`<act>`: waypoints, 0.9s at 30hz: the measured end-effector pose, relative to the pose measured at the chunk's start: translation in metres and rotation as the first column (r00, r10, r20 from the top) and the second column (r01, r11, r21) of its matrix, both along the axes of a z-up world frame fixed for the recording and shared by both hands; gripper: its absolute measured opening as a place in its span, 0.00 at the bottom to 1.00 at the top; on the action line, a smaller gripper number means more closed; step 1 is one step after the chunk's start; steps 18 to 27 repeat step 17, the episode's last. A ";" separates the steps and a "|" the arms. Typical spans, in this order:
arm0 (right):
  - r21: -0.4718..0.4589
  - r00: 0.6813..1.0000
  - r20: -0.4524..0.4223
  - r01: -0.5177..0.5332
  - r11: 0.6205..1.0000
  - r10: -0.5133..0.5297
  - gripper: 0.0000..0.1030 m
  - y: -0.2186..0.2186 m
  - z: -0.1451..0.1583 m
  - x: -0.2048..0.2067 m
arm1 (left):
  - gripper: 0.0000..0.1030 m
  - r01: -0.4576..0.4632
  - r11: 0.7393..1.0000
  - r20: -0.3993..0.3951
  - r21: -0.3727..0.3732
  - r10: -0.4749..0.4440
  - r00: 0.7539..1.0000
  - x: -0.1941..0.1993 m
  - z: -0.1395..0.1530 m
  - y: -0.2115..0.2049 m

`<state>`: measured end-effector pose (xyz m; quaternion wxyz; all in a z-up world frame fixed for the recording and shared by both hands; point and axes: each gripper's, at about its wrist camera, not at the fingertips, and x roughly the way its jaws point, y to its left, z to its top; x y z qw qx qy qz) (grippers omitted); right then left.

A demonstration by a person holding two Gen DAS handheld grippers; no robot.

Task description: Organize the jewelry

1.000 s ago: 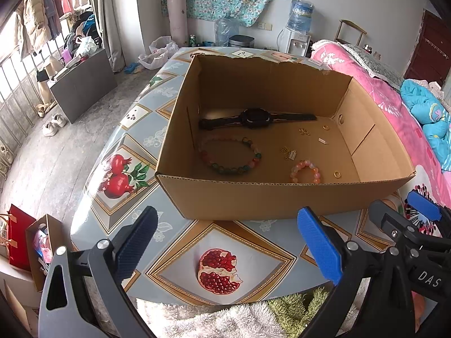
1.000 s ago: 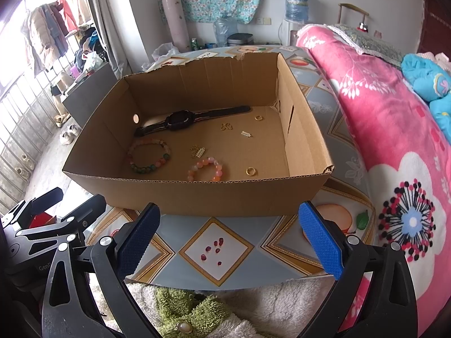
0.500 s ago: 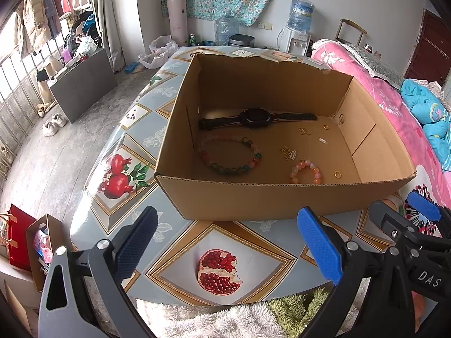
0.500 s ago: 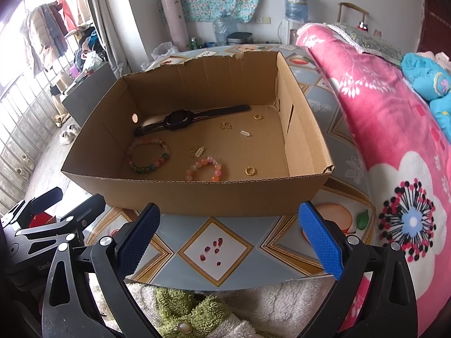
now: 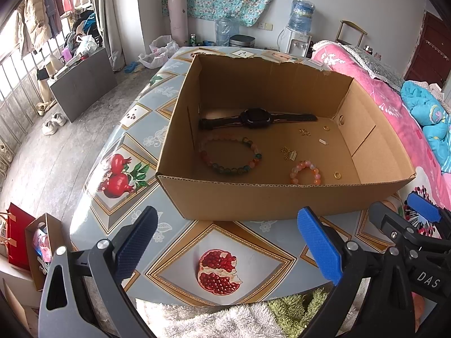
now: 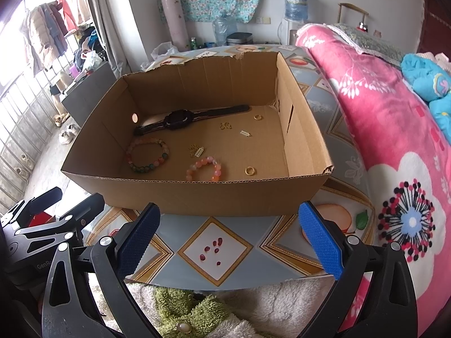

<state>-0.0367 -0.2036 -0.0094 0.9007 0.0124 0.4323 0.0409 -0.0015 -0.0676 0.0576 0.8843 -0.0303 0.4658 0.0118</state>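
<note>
An open cardboard box (image 5: 282, 200) (image 6: 197, 194) stands on the patterned table. Inside lie a black watch (image 5: 255, 118) (image 6: 180, 119), a large multicolour bead bracelet (image 5: 230, 156) (image 6: 148, 155), a small pink bead bracelet (image 5: 305, 172) (image 6: 204, 169), a gold ring (image 5: 337, 175) (image 6: 250, 171), another ring (image 5: 326, 128) (image 6: 258, 117) and small gold charms (image 5: 290, 153) (image 6: 196, 150). My left gripper (image 5: 225, 242) hangs open before the box's near wall, nothing between its blue pads. My right gripper (image 6: 228, 235) is open too, at the same near side.
A pink floral blanket (image 6: 380, 118) covers the bed at the right. The table edge (image 5: 93, 169) drops to the floor at the left. A fluffy white and green sleeve (image 6: 197, 309) lies below the grippers. The left gripper's body (image 6: 42, 225) shows in the right wrist view.
</note>
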 end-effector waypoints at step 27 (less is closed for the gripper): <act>0.000 1.000 0.002 0.000 1.000 0.000 0.92 0.000 0.000 0.001 | 0.95 0.000 1.000 0.003 0.001 0.000 1.000 0.000 0.001 0.001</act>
